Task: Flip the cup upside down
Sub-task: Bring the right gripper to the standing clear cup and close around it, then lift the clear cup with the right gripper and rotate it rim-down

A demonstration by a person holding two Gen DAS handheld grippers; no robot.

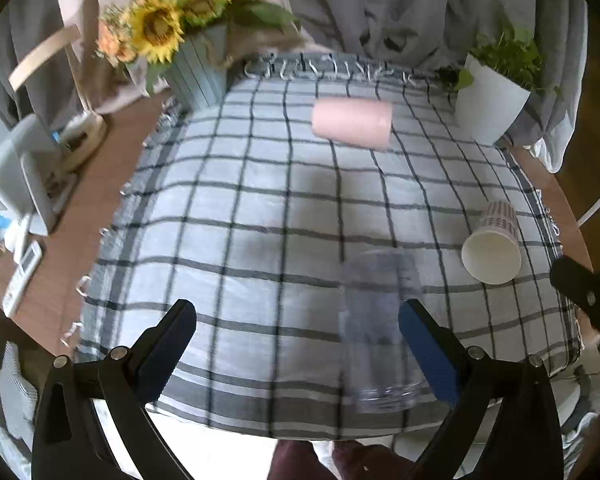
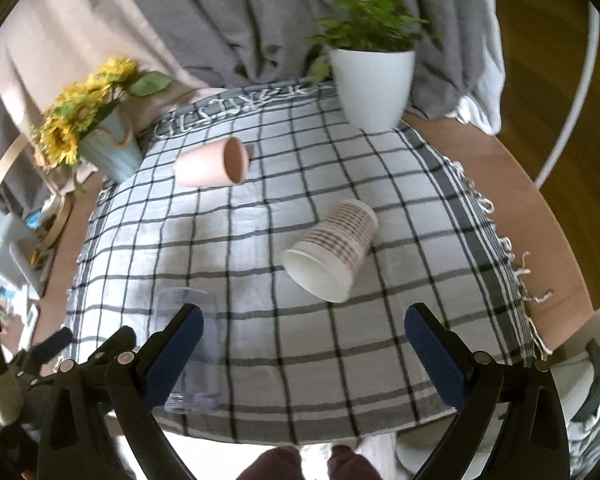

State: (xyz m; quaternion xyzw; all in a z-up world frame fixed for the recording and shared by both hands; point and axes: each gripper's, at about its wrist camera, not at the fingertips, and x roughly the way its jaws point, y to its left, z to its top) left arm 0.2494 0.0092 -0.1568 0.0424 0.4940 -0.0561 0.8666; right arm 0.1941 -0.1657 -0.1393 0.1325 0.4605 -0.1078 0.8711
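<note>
Three cups lie on their sides on a checked cloth. A clear plastic cup lies near the front edge, just inside my left gripper's right finger; it also shows in the right wrist view. A patterned paper cup lies ahead of my right gripper, mouth towards me; it also shows in the left wrist view. A pink cup lies at the back, also in the right wrist view. My left gripper is open and empty. My right gripper is open and empty.
A sunflower pot stands at the back left and a white plant pot at the back right. Grey curtains hang behind. A remote and clutter lie on the wooden table to the left.
</note>
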